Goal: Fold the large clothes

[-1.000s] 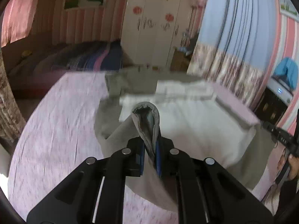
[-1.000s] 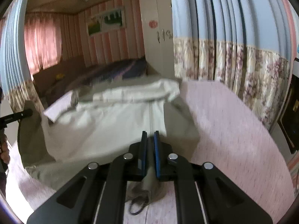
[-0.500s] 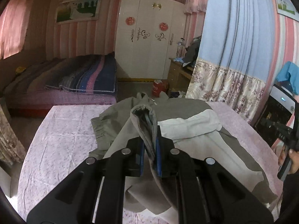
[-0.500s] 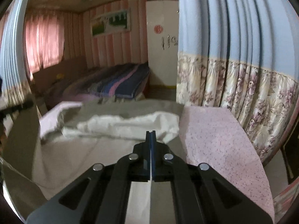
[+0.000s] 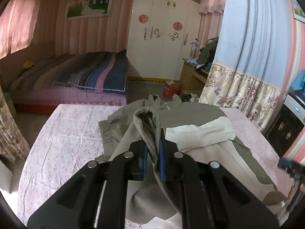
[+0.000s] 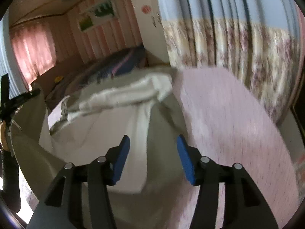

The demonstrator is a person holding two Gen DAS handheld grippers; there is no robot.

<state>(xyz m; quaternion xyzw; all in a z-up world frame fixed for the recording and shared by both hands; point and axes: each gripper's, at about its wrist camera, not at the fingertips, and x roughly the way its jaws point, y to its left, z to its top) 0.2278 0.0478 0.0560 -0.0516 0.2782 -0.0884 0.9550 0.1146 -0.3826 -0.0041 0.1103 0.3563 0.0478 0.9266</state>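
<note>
A large olive-grey jacket (image 5: 192, 114) with a cream lining (image 5: 202, 133) lies across the pink-sheeted bed (image 5: 63, 137). My left gripper (image 5: 153, 148) is shut on a bunched cuff or hem of the jacket (image 5: 147, 126), which stands up between the blue pads. In the right wrist view the jacket (image 6: 118, 133) spreads below my right gripper (image 6: 152, 156). Its jaws are opening, the blue pads (image 6: 122, 162) stand apart, and the cloth lies under them with nothing pinched. The left gripper (image 6: 17, 99) shows at the far left edge holding up jacket cloth.
A second bed with a striped blanket (image 5: 91, 74) stands behind, beside a white wardrobe (image 5: 162, 32). A blue curtain with floral hem (image 5: 247, 57) hangs at the right. A red can (image 5: 169, 90) sits on the floor. Bare pink sheet (image 6: 228, 114) lies right of the jacket.
My right gripper let go of the jacket edge and its jaws spread apart. My left gripper carried its pinched cloth forward over the jacket, then held still.
</note>
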